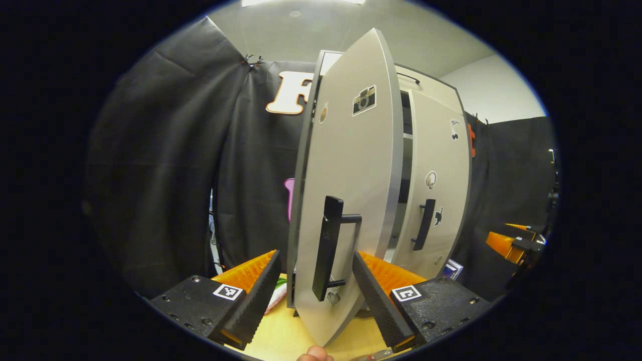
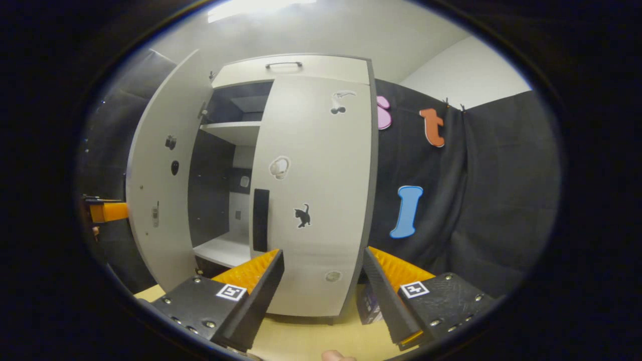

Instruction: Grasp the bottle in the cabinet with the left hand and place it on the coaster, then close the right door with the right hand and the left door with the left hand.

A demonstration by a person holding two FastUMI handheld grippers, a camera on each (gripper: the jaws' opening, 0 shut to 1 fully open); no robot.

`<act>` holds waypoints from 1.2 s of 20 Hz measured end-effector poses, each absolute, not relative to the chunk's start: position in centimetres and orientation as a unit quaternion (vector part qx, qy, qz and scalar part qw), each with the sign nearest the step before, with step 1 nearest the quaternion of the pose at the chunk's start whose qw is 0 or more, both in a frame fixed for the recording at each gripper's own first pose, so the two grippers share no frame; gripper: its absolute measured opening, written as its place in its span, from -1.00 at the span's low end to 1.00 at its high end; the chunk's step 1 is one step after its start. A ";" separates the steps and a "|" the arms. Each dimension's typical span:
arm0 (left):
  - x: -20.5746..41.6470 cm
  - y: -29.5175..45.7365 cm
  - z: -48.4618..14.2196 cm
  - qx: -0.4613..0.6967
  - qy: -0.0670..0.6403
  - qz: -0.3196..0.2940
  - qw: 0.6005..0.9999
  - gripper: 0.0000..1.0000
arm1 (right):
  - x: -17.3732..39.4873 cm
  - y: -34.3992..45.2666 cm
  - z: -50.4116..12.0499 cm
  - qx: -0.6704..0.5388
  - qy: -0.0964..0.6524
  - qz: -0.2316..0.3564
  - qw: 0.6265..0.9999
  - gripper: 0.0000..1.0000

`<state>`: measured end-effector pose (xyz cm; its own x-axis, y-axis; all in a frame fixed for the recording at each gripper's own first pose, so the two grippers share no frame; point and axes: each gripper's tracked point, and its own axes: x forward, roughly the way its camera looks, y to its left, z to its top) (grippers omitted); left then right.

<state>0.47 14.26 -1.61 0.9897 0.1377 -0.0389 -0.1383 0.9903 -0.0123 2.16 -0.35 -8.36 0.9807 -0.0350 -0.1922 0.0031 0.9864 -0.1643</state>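
1. One cabinet [image 2: 301,70] — two doors: left door [image 1: 346,165], right door [image 2: 316,200].
2. Two black door handles [image 1: 326,248] — one per door.
3. Two shelves [image 2: 233,131] inside.

Bright ceiling light [image 1: 301,2] glares from overhead in both views. Fisheye distortion bows the cabinet [image 2: 301,175] edges. Its interior stays shadowed; focus is sharp throughout.

Left tongs [image 1: 316,286] and right tongs [image 2: 323,286] both gape wide.
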 end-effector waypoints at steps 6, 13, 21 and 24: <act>2.4 12.5 -2.2 0.005 0.027 0.053 0.998 0.85 | 0.7 -3.2 -7.3 -0.079 0.093 -0.039 0.992 0.92; 4.1 10.2 -3.2 0.007 0.036 0.025 0.999 0.86 | -0.2 -3.9 -6.9 -0.083 0.092 -0.049 0.991 0.92; 7.2 8.4 -4.0 -0.005 0.042 0.002 0.999 0.96 | -1.8 -5.7 -6.8 -0.096 0.096 -0.071 0.988 0.92; 8.3 7.6 -4.3 0.000 0.044 -0.006 0.999 0.96 | -2.6 -6.8 -6.6 -0.102 0.096 -0.084 0.987 0.92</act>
